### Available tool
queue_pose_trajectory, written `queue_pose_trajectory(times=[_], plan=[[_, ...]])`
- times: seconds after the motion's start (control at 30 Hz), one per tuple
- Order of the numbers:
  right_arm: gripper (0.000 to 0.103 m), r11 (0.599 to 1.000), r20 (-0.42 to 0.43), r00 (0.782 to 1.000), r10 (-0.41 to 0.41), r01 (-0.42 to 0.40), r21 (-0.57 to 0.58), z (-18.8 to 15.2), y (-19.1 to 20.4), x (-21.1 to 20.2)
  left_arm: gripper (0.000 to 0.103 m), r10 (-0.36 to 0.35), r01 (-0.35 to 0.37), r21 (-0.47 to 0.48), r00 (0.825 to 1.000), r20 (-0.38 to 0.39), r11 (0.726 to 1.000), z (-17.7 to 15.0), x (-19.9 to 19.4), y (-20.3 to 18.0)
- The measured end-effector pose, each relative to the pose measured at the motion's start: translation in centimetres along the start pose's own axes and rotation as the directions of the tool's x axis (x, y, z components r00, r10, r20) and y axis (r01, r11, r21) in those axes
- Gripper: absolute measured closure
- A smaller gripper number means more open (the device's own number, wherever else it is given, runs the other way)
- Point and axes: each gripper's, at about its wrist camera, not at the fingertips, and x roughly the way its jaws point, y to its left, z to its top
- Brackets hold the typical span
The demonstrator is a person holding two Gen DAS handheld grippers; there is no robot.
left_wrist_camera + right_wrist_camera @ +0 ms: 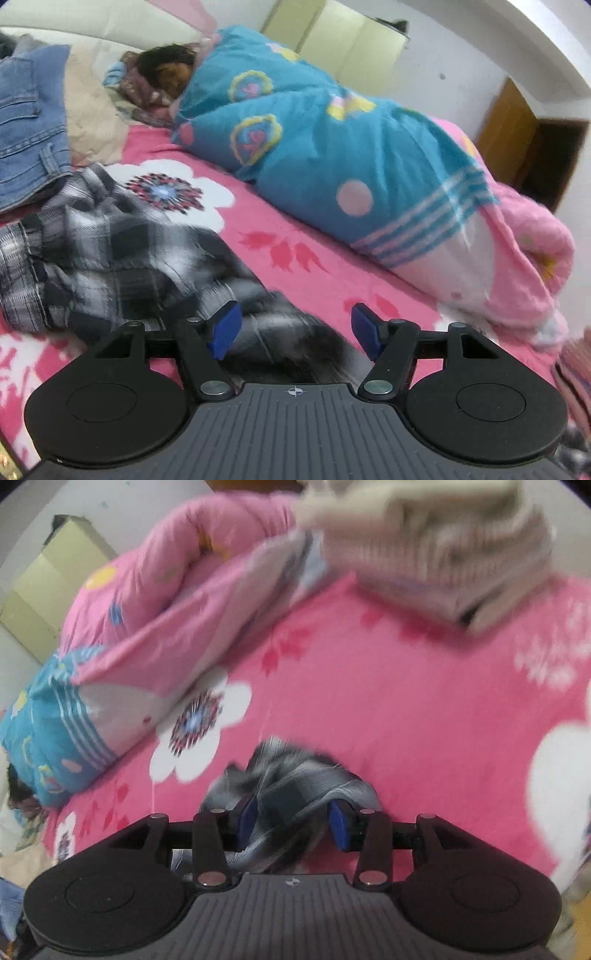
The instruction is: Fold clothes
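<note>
With the left gripper (293, 330) spread wide over the plaid shirt (110, 251), nothing is held there. Over to the right gripper (293, 821): its fingers straddle a bunch of that shirt without clearly pinching, so the cloth could slip free. It's crumpled, grey-and-black checked, heaped on the pink bed (388, 701).

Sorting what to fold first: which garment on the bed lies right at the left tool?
The black-and-white plaid shirt, crumpled between the left tool and the blue jeans, which lie farther back by the pillow.
</note>
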Motion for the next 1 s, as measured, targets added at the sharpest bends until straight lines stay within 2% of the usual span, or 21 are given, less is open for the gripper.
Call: queue_pose_trajectory(times=[0.07,0.13,0.2,0.27,0.3,0.37,0.43,0.53,0.63,0.73,0.77,0.87,0.9,0.97,1.0], plan=[[0.058,0.996,0.064,0.997,-0.041,0.046,-0.078,0.3,0.7,-1.5,0.037,-0.015,0.016,0.046,1.000,-0.026,0.999,-0.9,-0.5,-1.0],[0.058,0.977,0.149,0.988,-0.040,0.070,-0.203,0.4,3.2,-2.3,0.037,-0.028,0.031,0.087,0.999,-0.035,0.996,-1.7,-1.3,-1.5],[0.058,0.931,0.227,0.973,0.032,0.054,-0.362,-0.4,7.5,-2.7,0.036,-0.034,0.037,0.117,0.999,-0.027,0.992,-2.3,-2.0,-1.4],[0.059,0.852,0.253,0.955,0.156,0.000,-0.523,-1.9,12.1,-1.9,0.034,-0.017,0.016,0.129,1.000,0.008,0.992,-2.3,-2.7,-0.6],[0.059,0.802,0.231,0.946,0.227,-0.048,-0.595,-2.8,14.4,-0.8,0.033,-0.006,0.003,0.128,1.000,0.027,0.992,-2.2,-3.0,-0.2],[0.059,0.672,0.124,0.925,0.360,-0.165,-0.722,-4.9,19.8,2.2,0.031,0.023,-0.028,0.093,0.999,0.048,0.995,-1.7,-3.2,1.2],[0.061,0.559,0.007,0.900,0.436,-0.265,-0.786,-7.0,24.5,5.4,0.031,0.050,-0.052,0.044,0.997,0.053,0.998,-1.2,-3.2,2.9],[0.062,0.411,-0.172,0.856,0.488,-0.400,-0.819,-10.6,31.1,10.5,0.031,0.081,-0.079,-0.041,0.996,0.047,0.996,-0.4,-2.9,5.4],[0.062,0.297,-0.319,0.813,0.487,-0.497,-0.815,-13.9,36.9,15.0,0.031,0.086,-0.080,-0.120,0.996,0.038,0.990,0.1,-2.6,7.0],[0.062,0.213,-0.426,0.765,0.484,-0.575,-0.790,-15.9,41.3,18.0,0.032,0.079,-0.072,-0.183,0.996,0.031,0.980,0.6,-2.4,8.0],[0.062,0.188,-0.463,0.743,0.483,-0.605,-0.774,-16.3,42.5,18.9,0.032,0.081,-0.073,-0.185,0.996,0.034,0.980,0.7,-2.4,8.0],[0.062,0.111,-0.555,0.705,0.442,-0.657,-0.746,-17.6,45.2,21.6,0.032,0.090,-0.080,-0.183,0.995,0.049,0.980,0.8,-2.5,8.0],[0.062,0.101,-0.570,0.704,0.425,-0.662,-0.743,-18.1,45.9,22.8,0.032,0.097,-0.086,-0.181,0.994,0.053,0.980,0.8,-2.5,8.0],[0.062,0.120,-0.600,0.700,0.387,-0.684,-0.720,-18.5,46.8,25.0,0.032,0.106,-0.095,-0.179,0.993,0.052,0.979,0.8,-2.3,8.0],[0.062,0.144,-0.620,0.688,0.377,-0.705,-0.694,-18.4,46.9,25.8,0.032,0.106,-0.096,-0.184,0.993,0.045,0.978,0.9,-2.1,8.2]])
